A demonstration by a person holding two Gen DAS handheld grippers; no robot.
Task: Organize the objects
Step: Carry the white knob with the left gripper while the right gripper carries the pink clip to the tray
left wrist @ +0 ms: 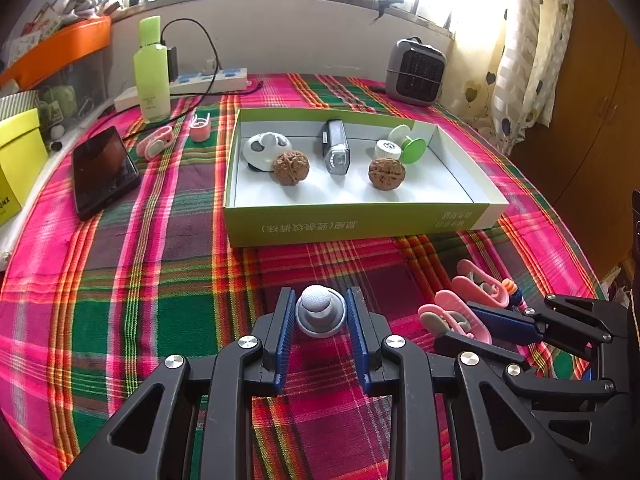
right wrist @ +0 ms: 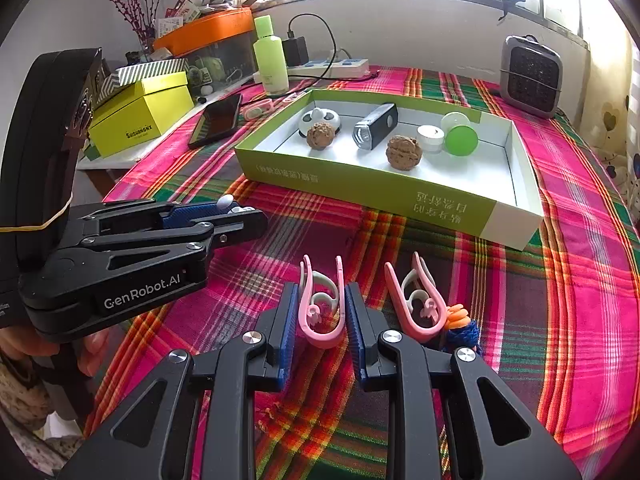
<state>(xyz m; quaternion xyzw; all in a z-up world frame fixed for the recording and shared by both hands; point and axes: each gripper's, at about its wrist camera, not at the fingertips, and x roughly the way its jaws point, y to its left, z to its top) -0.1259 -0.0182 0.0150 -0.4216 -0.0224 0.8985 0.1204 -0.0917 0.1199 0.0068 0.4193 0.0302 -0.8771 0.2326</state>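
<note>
A: What do the fingers have?

B: The left gripper [left wrist: 320, 314] is closed on a small grey-and-white knob [left wrist: 319, 309], its blue pads pressing both sides, low over the cloth. The right gripper [right wrist: 321, 312] pinches a pink clip [right wrist: 320, 314], pads against both its arms.

A: And just around them?

B: A second pink clip [right wrist: 416, 304] lies just right of the held one, touching a blue-and-orange yarn bit [right wrist: 460, 326]. All of it sits on a plaid tablecloth [left wrist: 160, 280] of pink, green and red.

A: Farther out?

B: A green-walled shallow box [left wrist: 352, 224] stands past the grippers, holding two walnuts [left wrist: 291, 167], a small flashlight [left wrist: 335, 152], a panda-like toy [left wrist: 264, 150], a white cap and a green spool [left wrist: 408, 144].

A: The room?

B: A phone [left wrist: 102, 170] lies left of the box. Behind it stand a pale green bottle [left wrist: 151, 72] and a power strip [left wrist: 208, 82]; a small grey heater [left wrist: 416, 72] sits at the back right, under a bright window with a patterned curtain [left wrist: 516, 52].
</note>
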